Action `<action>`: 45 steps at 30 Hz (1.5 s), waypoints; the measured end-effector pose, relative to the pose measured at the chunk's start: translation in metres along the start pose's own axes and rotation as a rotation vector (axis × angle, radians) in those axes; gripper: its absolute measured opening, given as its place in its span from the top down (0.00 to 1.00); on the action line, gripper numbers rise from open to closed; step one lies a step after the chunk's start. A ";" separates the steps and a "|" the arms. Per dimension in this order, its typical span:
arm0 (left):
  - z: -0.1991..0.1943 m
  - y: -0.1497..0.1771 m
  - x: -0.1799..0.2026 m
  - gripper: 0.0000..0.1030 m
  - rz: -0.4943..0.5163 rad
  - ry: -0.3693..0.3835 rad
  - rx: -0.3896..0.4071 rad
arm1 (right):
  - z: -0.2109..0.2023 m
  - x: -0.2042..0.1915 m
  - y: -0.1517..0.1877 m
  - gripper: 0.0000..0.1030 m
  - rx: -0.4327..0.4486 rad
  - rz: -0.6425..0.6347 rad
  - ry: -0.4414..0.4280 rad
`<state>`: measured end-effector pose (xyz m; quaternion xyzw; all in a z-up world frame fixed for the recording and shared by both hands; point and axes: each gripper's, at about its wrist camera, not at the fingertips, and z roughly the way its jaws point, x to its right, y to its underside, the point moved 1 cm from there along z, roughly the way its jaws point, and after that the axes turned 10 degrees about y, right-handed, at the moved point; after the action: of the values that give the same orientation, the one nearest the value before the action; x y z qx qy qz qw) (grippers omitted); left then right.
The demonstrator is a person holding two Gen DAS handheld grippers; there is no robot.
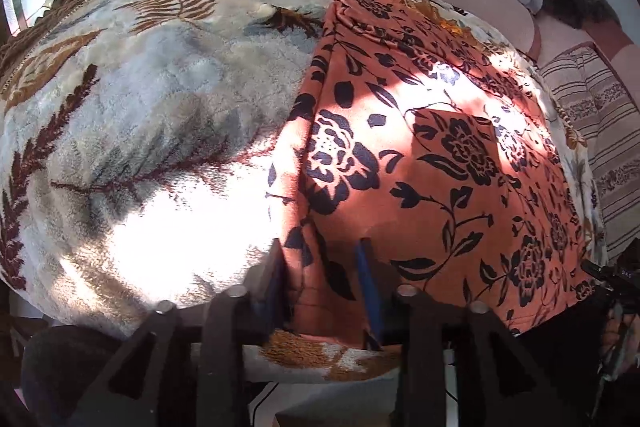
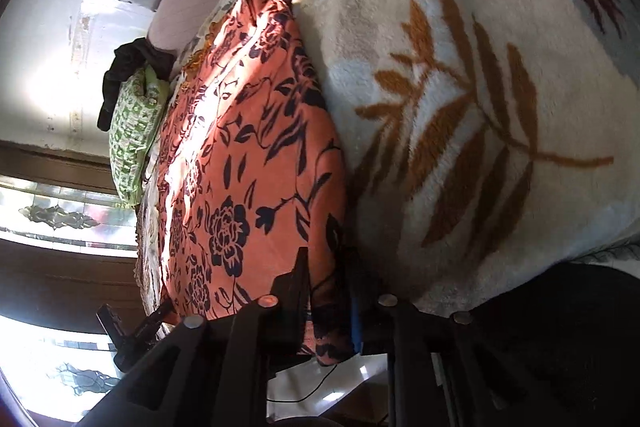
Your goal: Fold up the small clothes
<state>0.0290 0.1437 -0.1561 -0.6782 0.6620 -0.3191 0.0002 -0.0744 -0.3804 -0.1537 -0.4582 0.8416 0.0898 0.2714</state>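
Orange floral garment (image 1: 420, 147) spread flat on the plush leaf-patterned blanket (image 1: 140, 107), ready for folding. Left gripper (image 1: 326, 263) part-open, straddling the near hem; right gripper (image 2: 328, 275) narrower, astride the other near corner, pinch unconfirmed. Placed for lifting both corners together.

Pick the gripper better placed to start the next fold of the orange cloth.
Probably right. The right gripper has the orange cloth's near corner bunched between its fingers. The left gripper stands wider around a flat edge, its grip less sure. Best if both lift together.
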 end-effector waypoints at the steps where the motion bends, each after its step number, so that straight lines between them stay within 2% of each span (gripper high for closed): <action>1: 0.000 0.000 0.003 0.35 0.011 0.004 0.006 | -0.001 0.000 0.001 0.59 0.007 -0.002 -0.034; 2: 0.003 0.000 0.007 0.34 0.027 -0.019 0.004 | -0.002 -0.003 0.001 0.38 0.013 -0.010 -0.057; 3: 0.006 0.000 0.010 0.34 0.045 -0.042 -0.006 | -0.002 -0.006 0.001 0.33 0.017 -0.023 -0.066; 5: 0.010 -0.001 0.015 0.37 0.074 -0.077 -0.006 | 0.001 -0.012 0.000 0.33 0.007 -0.051 -0.031; 6: 0.011 -0.001 0.016 0.49 0.085 -0.098 -0.009 | 0.002 -0.013 -0.001 0.41 0.007 -0.056 -0.029; 7: 0.011 -0.002 0.015 0.85 0.099 -0.137 -0.018 | 0.003 -0.014 -0.002 0.54 0.005 -0.064 -0.023; 8: 0.010 -0.005 0.013 0.91 0.090 -0.108 -0.023 | 0.006 -0.014 -0.003 0.87 -0.009 -0.063 -0.014; 9: 0.006 -0.008 0.009 0.93 0.057 -0.068 -0.023 | 0.006 -0.013 -0.003 0.90 -0.012 -0.055 -0.014; 11: -0.005 -0.013 0.007 0.93 0.039 -0.037 -0.012 | 0.002 -0.019 -0.004 0.93 -0.014 -0.086 -0.010; 16: -0.031 -0.043 0.020 0.93 0.038 0.059 0.030 | -0.017 -0.040 -0.023 0.94 0.004 -0.097 -0.135; 20: -0.049 -0.106 0.039 0.93 0.087 0.107 0.114 | -0.030 -0.074 -0.071 0.94 0.058 -0.104 -0.250; 24: -0.056 -0.195 0.057 0.93 0.133 0.128 0.225 | -0.042 -0.126 -0.147 0.94 0.153 -0.142 -0.314; 26: -0.039 -0.241 0.061 0.87 0.149 0.099 0.266 | -0.043 -0.150 -0.193 0.94 0.222 -0.134 -0.328; 27: -0.021 -0.264 0.060 0.83 0.152 0.090 0.262 | -0.039 -0.159 -0.218 0.93 0.256 -0.115 -0.320; 28: 0.001 -0.284 0.055 0.63 0.148 0.052 0.263 | -0.030 -0.163 -0.244 0.92 0.290 -0.102 -0.282; 29: 0.023 -0.300 0.047 0.35 0.141 -0.014 0.293 | -0.015 -0.165 -0.268 0.86 0.300 -0.099 -0.253; 30: 0.045 -0.312 0.037 0.25 0.134 -0.079 0.309 | 0.005 -0.165 -0.287 0.61 0.286 -0.109 -0.221; 32: 0.080 -0.320 0.009 0.25 0.054 -0.219 0.236 | 0.034 -0.153 -0.300 0.19 0.300 -0.077 -0.059; 33: 0.084 -0.316 -0.001 0.25 0.006 -0.205 0.221 | 0.041 -0.144 -0.295 0.19 0.303 -0.056 -0.035; 34: 0.079 -0.306 -0.008 0.25 -0.018 -0.131 0.250 | 0.044 -0.135 -0.286 0.19 0.285 -0.054 -0.063; 35: 0.073 -0.293 -0.012 0.24 -0.026 -0.093 0.269 | 0.043 -0.127 -0.275 0.19 0.279 -0.067 -0.077; 37: 0.064 -0.268 -0.012 0.24 -0.003 -0.076 0.240 | 0.037 -0.116 -0.251 0.19 0.276 -0.126 -0.005; 39: 0.053 -0.239 -0.006 0.24 0.004 -0.039 0.215 | 0.031 -0.105 -0.225 0.19 0.234 -0.121 -0.003; 42: 0.043 -0.195 0.007 0.23 -0.053 0.081 0.198 | 0.025 -0.097 -0.171 0.19 0.158 -0.051 -0.134; 45: 0.058 -0.170 0.020 0.21 -0.130 0.156 0.189 | 0.035 -0.107 -0.133 0.19 0.133 -0.008 -0.224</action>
<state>0.2052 0.1222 -0.1217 -0.6897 0.5817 -0.4311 -0.0081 0.0937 -0.3645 -0.1123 -0.4295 0.8084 0.0831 0.3937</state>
